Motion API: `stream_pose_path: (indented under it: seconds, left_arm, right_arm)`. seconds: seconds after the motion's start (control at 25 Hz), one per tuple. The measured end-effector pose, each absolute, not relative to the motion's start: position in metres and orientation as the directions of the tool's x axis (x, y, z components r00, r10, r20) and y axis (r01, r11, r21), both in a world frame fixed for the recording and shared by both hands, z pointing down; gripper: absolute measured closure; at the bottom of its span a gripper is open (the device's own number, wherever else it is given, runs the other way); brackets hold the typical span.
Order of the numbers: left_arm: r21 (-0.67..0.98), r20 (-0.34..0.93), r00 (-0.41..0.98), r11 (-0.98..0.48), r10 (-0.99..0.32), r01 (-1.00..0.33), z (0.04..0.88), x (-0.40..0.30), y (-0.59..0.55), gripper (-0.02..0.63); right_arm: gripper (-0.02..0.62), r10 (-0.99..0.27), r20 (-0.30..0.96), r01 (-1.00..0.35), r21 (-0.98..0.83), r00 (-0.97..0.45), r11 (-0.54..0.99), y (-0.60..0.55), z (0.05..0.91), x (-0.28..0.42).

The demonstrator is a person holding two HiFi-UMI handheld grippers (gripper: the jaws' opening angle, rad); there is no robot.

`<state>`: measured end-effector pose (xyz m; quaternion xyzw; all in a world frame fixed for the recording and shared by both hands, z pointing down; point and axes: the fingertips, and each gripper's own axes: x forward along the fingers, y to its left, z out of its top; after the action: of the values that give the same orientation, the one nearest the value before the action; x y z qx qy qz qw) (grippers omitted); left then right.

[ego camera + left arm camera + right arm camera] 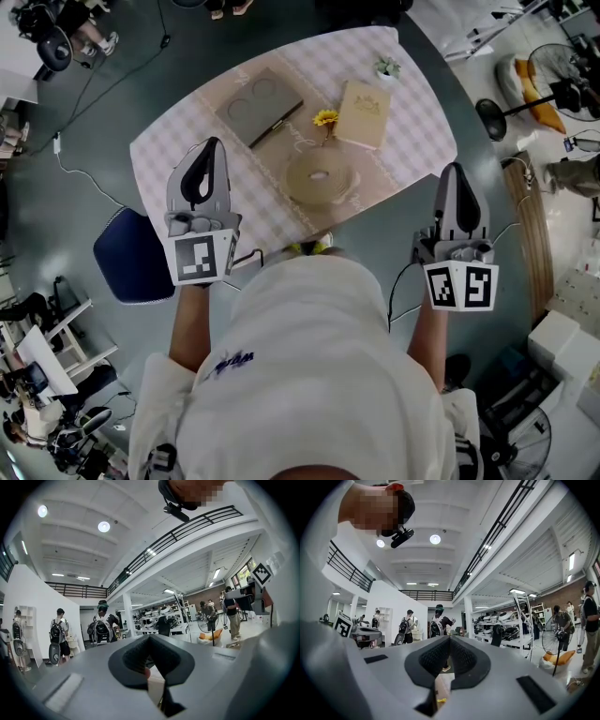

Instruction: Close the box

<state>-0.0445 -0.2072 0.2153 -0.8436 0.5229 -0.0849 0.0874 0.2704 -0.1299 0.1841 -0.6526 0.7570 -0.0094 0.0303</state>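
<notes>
On the table's checked cloth [187, 141] lies a flat grey box [258, 105] with two round recesses and a dark strip along its right edge. A beige box [364, 112] with a printed emblem lies to its right. Both grippers are held off the table near the person's body and point upward. My left gripper [212, 142] hangs over the table's near-left part, its jaws shut with nothing between them [149, 638]. Right of the table's edge my right gripper [454, 169] is shut and empty too [450, 638]. Neither gripper view shows the table.
A yellow flower [325, 118], a round wooden dish [319, 176] and a small plant [386, 67] share the table. A blue chair [136, 255] stands at the near left. Fans and gear [553, 80] crowd the right. Several people [438, 623] stand in the hall.
</notes>
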Motion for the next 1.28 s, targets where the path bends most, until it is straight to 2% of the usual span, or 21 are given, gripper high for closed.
stream_pose_path:
  seconds: [1.28]
  left_arm:
    - [-0.236, 0.06, 0.456, -0.457, -0.888, -0.858, 0.217, -0.047, -0.212, 0.604]
  right_arm:
    - [0.592, -0.988, 0.01, -0.988, -0.017, -0.151, 0.151, -0.139, 0.19, 0.259]
